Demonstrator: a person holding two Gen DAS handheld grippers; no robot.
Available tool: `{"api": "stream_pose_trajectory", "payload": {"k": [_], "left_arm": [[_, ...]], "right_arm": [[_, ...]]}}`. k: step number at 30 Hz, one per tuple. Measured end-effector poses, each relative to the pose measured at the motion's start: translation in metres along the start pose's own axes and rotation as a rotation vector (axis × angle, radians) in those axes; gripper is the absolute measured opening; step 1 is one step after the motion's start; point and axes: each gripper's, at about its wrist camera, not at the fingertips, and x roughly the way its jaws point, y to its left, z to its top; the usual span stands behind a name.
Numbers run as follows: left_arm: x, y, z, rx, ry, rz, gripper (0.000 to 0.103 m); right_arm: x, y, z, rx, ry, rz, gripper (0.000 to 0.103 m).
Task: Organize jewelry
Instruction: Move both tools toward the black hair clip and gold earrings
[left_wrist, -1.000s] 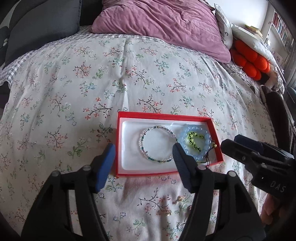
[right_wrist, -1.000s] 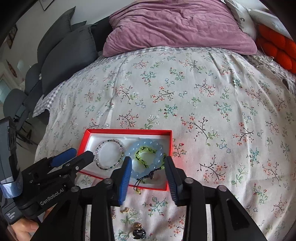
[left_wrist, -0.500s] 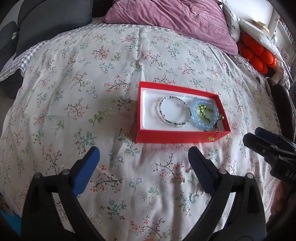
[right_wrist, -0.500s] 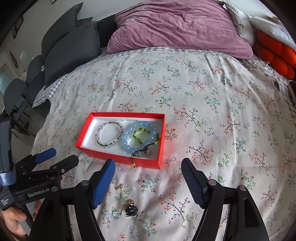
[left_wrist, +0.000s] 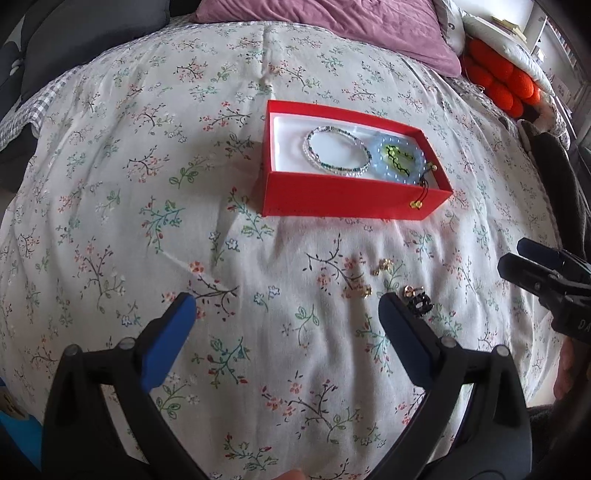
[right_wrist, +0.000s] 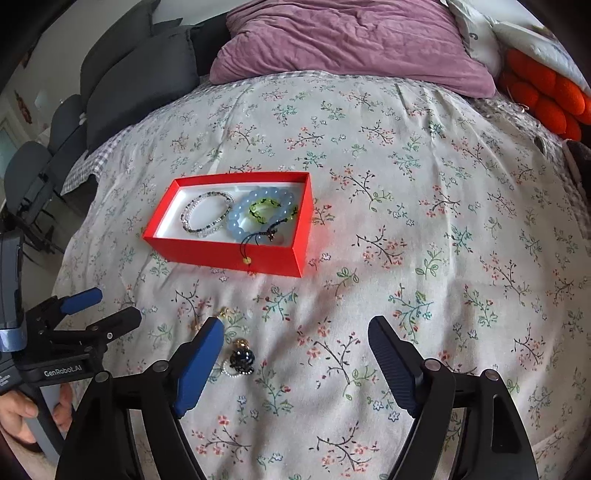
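A red box lies on the floral bedspread. It holds a thin beaded bracelet, a pale blue bead bracelet and a green one; a black cord with yellow beads hangs over its front wall. Small gold earrings and a black beaded piece lie loose in front of the box. My left gripper is open and empty. My right gripper is open and empty, its left finger beside the black piece.
A purple pillow lies at the head of the bed. Grey cushions stand at the far left. An orange plush lies at the far right edge.
Both grippers have pulled back from the box and opened wide. The loose earrings and the black piece now show in front of them. The box and bracelets have not moved.
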Motion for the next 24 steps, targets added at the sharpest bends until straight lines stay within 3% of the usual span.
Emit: {"api": "stream_pose_trajectory", "payload": {"k": [6,19,23,24], "left_arm": [[0.008,0.002,-0.02,0.023,0.005,0.032,0.099],[0.032,-0.016,-0.046,0.182,0.031,0.088,0.099],[0.033,-0.02,-0.051,0.201,-0.012,0.094,0.099],[0.033,-0.021,-0.053,0.208,-0.021,0.095,0.099]], "right_arm": [[0.009,0.0,-0.025,-0.069,0.04,-0.046,0.082],[0.055,0.016,-0.077,-0.255,0.134,-0.093,0.083],[0.062,0.014,-0.085,-0.274,0.077,-0.116,0.103],[0.064,0.011,-0.087,-0.265,0.071,-0.103,0.103]]}}
